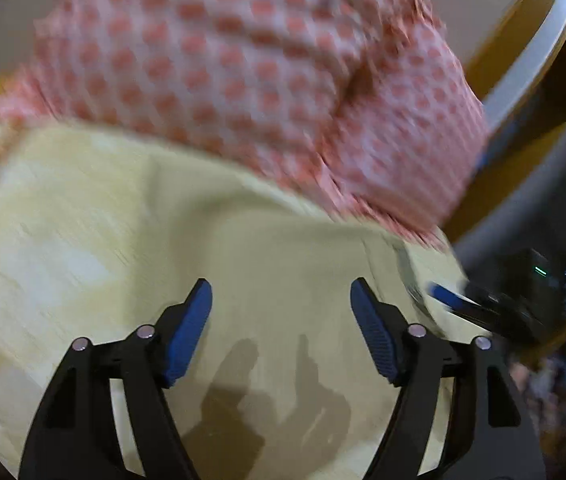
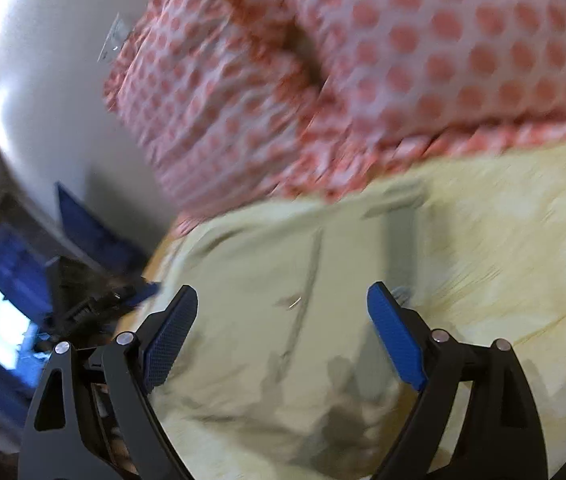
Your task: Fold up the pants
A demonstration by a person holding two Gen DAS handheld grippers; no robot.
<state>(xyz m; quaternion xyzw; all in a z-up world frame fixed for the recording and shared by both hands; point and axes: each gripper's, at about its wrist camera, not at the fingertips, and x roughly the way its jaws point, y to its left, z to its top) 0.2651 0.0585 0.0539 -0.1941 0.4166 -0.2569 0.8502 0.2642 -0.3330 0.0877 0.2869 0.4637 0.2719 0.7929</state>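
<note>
Pale yellow pants lie spread beneath both wide-open, empty grippers, left gripper and right gripper, so you should lower onto one edge and pinch squarely before lifting.

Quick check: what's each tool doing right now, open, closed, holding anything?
Left tool: open, holding nothing, over the pale yellow cloth.
Right tool: open, holding nothing, over the same cloth, near the pink dotted fabric.
</note>
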